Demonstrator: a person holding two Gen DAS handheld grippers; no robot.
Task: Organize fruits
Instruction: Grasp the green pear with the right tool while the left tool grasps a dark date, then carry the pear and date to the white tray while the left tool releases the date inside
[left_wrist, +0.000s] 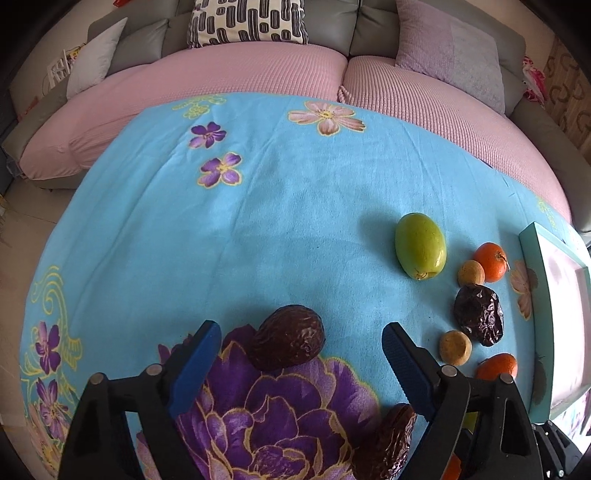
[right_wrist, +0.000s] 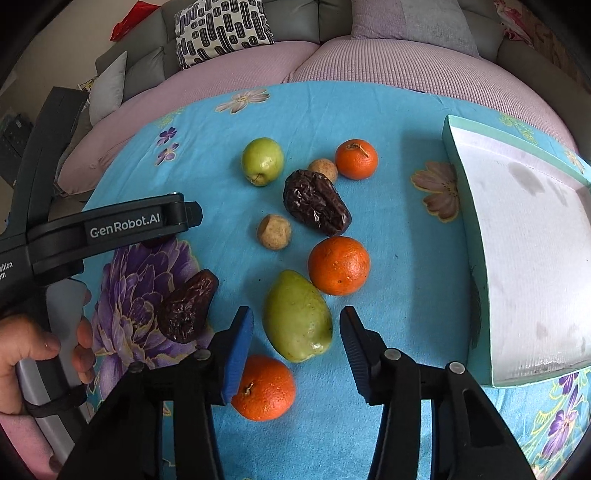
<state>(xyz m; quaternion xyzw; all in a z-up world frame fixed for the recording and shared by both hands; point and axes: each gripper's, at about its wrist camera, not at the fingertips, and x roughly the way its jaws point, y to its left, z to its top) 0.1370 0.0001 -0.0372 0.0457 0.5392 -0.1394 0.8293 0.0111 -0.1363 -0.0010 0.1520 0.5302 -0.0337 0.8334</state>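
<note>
Wrinkled glossy date (right_wrist: 316, 202), smooth shiny green fruit (right_wrist: 297, 316), and pitted orange (right_wrist: 338, 265) on soft matt cloth (right_wrist: 406, 258).

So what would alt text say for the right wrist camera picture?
The open right gripper straddles a green fruit on a blue floral cloth, among three oranges, dark wrinkled dates and small tan fruits. A white-lined box sits right; the left gripper, held in a hand, enters left.

Fruits (right_wrist: 338, 265) on the cloth (right_wrist: 399, 229), left of the box (right_wrist: 476, 229); sofa (right_wrist: 369, 62) behind.
</note>
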